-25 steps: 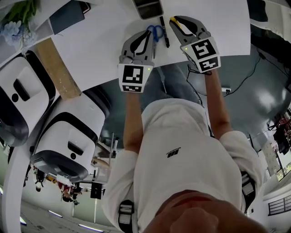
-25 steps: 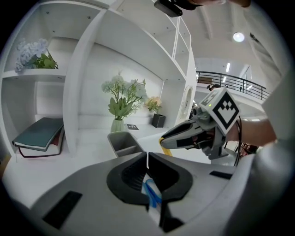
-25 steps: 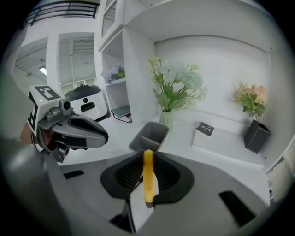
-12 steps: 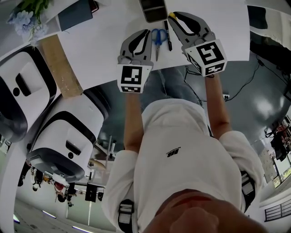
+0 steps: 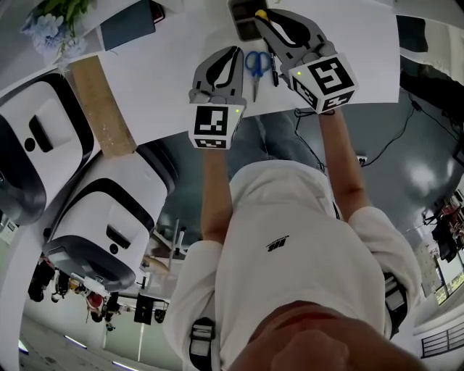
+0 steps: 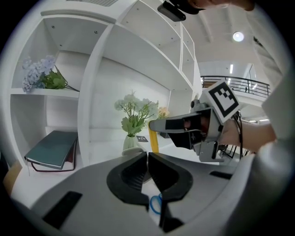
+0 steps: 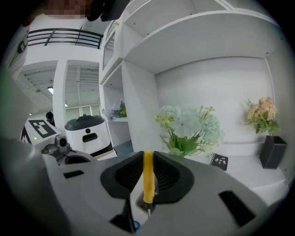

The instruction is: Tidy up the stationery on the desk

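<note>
Scissors lie on the desk between the left claw and the right claw, a pen in the latter.

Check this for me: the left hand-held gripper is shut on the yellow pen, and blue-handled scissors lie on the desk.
Wrong gripper. The right hand-held gripper is shut on the yellow pen, as the right gripper view shows; blue-handled scissors lie on the desk.

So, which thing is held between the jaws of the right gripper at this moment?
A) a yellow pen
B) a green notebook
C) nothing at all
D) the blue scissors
A: in the right gripper view, the right gripper has its jaws closed on the yellow pen, while the blue scissors lie free on the desk.
</note>
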`<state>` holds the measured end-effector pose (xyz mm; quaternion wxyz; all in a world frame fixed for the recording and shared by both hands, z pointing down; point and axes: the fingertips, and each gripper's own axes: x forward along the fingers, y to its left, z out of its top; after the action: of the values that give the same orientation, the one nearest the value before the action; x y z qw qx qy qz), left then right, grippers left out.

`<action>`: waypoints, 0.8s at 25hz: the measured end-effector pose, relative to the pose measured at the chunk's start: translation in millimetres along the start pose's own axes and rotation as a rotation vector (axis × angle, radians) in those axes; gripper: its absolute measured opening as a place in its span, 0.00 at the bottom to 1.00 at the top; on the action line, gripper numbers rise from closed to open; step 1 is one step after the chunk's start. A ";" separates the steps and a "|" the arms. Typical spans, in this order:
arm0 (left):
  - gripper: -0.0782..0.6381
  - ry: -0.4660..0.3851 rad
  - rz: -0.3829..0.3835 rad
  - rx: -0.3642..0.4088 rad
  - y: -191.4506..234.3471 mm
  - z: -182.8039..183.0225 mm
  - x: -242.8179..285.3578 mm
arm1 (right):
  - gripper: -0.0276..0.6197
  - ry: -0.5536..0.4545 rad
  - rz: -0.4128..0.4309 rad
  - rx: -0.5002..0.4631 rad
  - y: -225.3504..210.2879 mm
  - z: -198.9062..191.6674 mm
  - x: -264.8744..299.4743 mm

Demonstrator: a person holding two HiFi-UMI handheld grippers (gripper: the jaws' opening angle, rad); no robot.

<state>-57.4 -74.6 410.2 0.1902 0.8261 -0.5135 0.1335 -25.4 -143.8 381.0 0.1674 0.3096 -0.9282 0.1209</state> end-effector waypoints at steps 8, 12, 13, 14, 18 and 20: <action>0.11 -0.001 0.014 -0.009 10.6 -2.1 -2.0 | 0.12 -0.040 -0.001 0.010 1.2 4.5 23.1; 0.11 -0.004 0.021 -0.017 16.1 -2.9 -3.3 | 0.12 -0.041 0.000 0.014 2.6 4.4 30.2; 0.11 -0.004 0.022 -0.018 17.0 -3.2 -3.7 | 0.12 -0.036 0.003 0.017 3.4 2.3 32.4; 0.11 -0.003 0.023 -0.019 17.7 -3.7 -4.2 | 0.12 -0.027 0.006 0.019 4.2 -0.8 34.8; 0.11 0.001 0.021 -0.028 19.3 -7.8 -5.7 | 0.12 0.049 0.010 0.030 6.7 -22.3 46.9; 0.11 -0.001 0.021 -0.030 20.3 -8.8 -5.7 | 0.13 0.088 0.001 0.026 6.7 -32.9 52.3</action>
<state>-78.4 -74.2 419.3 0.2009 0.8178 -0.5240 0.1273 -61.0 -155.8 430.4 0.2038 0.3059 -0.9184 0.1466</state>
